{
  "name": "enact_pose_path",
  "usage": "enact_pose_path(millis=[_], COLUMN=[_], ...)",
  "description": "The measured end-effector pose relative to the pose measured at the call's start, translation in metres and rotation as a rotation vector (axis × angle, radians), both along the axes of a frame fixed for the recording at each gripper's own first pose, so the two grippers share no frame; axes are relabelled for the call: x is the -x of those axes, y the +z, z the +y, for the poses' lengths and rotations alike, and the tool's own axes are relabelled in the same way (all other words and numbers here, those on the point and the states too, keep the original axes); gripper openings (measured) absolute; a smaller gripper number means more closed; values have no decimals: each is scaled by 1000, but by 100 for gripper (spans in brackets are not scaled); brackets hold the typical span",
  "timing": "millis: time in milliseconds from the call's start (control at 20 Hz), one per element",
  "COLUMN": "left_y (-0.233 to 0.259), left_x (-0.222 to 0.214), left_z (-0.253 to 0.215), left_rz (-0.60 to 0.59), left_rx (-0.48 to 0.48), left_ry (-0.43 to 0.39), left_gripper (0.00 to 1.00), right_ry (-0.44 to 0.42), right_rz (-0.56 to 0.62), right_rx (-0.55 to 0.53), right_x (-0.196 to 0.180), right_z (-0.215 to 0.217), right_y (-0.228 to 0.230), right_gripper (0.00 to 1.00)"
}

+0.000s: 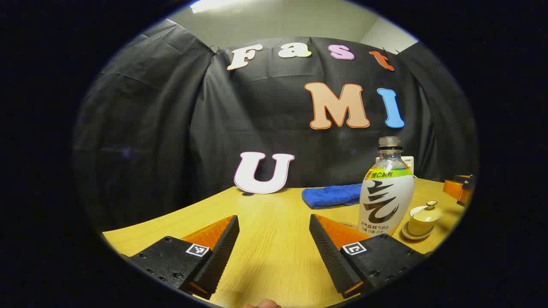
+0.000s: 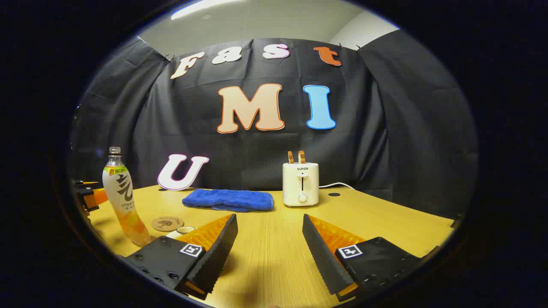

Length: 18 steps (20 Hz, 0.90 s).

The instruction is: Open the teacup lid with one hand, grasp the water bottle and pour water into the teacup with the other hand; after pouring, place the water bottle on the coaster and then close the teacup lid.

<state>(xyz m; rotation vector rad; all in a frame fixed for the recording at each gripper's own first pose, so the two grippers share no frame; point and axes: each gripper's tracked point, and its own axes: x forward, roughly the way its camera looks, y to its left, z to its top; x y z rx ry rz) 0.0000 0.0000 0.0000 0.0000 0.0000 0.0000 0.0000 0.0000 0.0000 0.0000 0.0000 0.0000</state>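
A clear water bottle [image 1: 387, 192] with a white label stands on the wooden table [image 1: 274, 214], just right of my left gripper [image 1: 273, 226], which is open and holds nothing. Right of the bottle sits the pale yellow teacup [image 1: 424, 218] on its saucer, lid on. In the right gripper view the bottle [image 2: 122, 196] stands far left, with a round cork coaster [image 2: 167, 223] beside it. The teacup [image 2: 185, 231] peeks out behind one finger of my right gripper [image 2: 269, 224], which is also open and empty.
A folded blue towel [image 2: 229, 199] lies at the back of the table and a white toaster [image 2: 301, 183] stands to its right, its cord trailing off. The other gripper [image 1: 460, 190] shows at the right edge of the left gripper view.
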Motion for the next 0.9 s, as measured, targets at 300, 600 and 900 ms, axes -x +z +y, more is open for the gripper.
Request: enact_pose_path(millis=[300,600,900], left_y=[-1,-1,-2], left_x=[-3,-3,-4], left_z=[-2,-1,-5], left_rz=[2,-1,-1], left_rx=[-1,0,4], left_ry=[-6,-4,-19], left_gripper=[96,96,96], right_ry=[8,-12,-10], right_rz=[0,-1,-2], right_rx=[0,0,1], right_x=[0,-1,-1], right_z=[1,-3,-1], right_y=[-1,-1,-2], right_gripper=[98,93,98])
